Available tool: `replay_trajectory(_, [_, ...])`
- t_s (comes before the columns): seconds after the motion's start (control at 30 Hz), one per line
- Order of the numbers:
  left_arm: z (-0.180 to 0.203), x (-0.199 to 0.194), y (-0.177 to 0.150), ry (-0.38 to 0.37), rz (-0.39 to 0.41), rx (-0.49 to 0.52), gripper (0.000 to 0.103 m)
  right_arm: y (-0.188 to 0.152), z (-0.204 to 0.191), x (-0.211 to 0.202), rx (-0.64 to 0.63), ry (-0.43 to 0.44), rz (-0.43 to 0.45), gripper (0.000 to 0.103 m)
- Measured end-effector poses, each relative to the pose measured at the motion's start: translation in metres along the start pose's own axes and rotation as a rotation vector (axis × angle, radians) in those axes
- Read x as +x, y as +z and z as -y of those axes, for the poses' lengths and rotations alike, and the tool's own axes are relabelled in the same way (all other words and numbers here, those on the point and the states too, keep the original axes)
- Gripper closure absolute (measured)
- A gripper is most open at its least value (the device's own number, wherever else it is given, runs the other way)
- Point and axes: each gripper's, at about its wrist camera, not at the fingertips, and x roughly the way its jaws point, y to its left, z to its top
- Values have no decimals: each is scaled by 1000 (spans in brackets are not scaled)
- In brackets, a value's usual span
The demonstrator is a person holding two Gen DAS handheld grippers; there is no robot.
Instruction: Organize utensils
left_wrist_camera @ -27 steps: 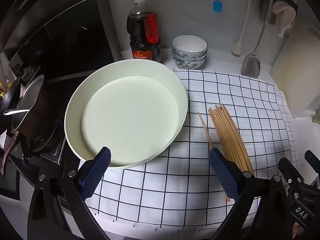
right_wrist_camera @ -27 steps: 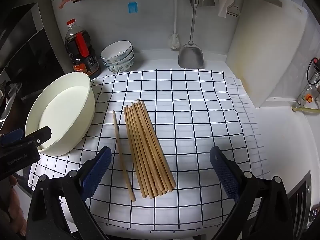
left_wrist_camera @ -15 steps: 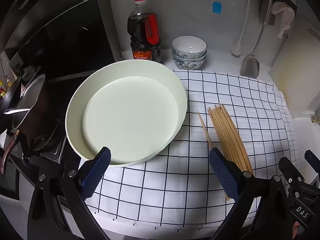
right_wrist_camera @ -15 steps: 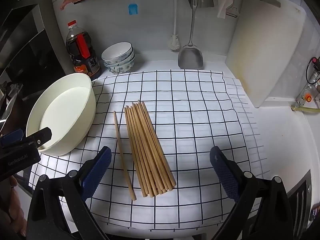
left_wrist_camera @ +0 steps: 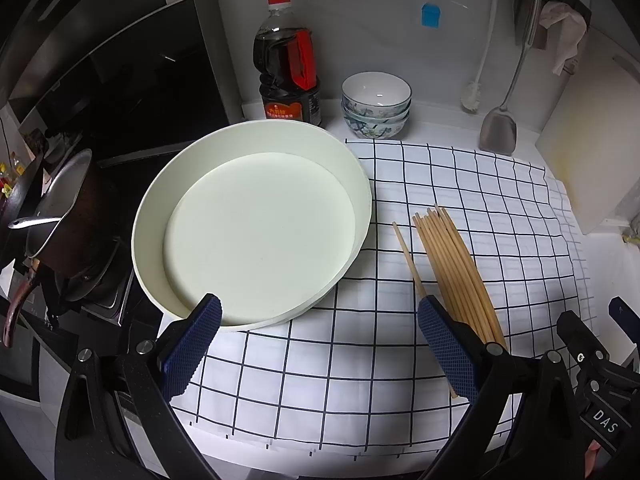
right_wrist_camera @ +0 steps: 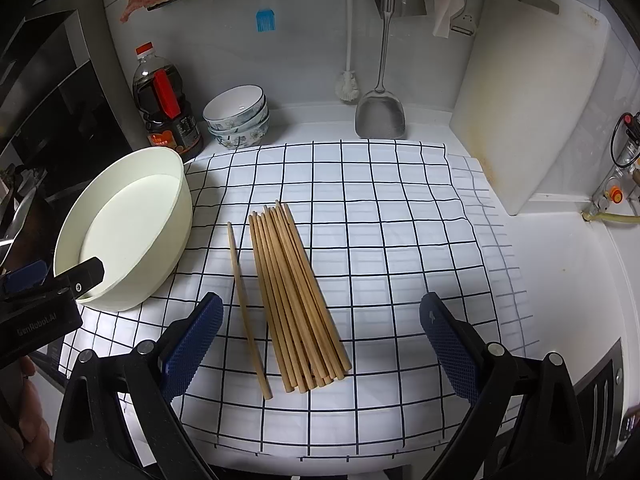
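Note:
A bundle of several wooden chopsticks [right_wrist_camera: 298, 296] lies on a white checked cloth [right_wrist_camera: 380, 240], with one single chopstick [right_wrist_camera: 246, 308] lying apart to its left. They also show in the left wrist view, the bundle [left_wrist_camera: 456, 264] and the single chopstick [left_wrist_camera: 408, 258]. A large cream basin [left_wrist_camera: 256, 224] stands empty at the cloth's left edge; it also shows in the right wrist view [right_wrist_camera: 132, 224]. My left gripper [left_wrist_camera: 320, 344] is open and empty, in front of the basin. My right gripper [right_wrist_camera: 320, 344] is open and empty, above the near ends of the chopsticks.
A dark sauce bottle [left_wrist_camera: 288, 64] and stacked bowls [left_wrist_camera: 376, 104] stand at the back wall. A metal spatula [right_wrist_camera: 380, 112], a brush [right_wrist_camera: 348, 84] and a white cutting board [right_wrist_camera: 528, 92] are at the back right. A pan [left_wrist_camera: 60, 208] sits on the stove at left.
Both grippers have shifted only slightly; the view has hardly moved. Nothing was taken hold of or moved on the cloth.

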Motion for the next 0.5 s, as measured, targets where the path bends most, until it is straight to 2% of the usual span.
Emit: replay_trajectory(0.5, [1,0,-1,2,3,2,6,0,1,-4,4,2,2,9])
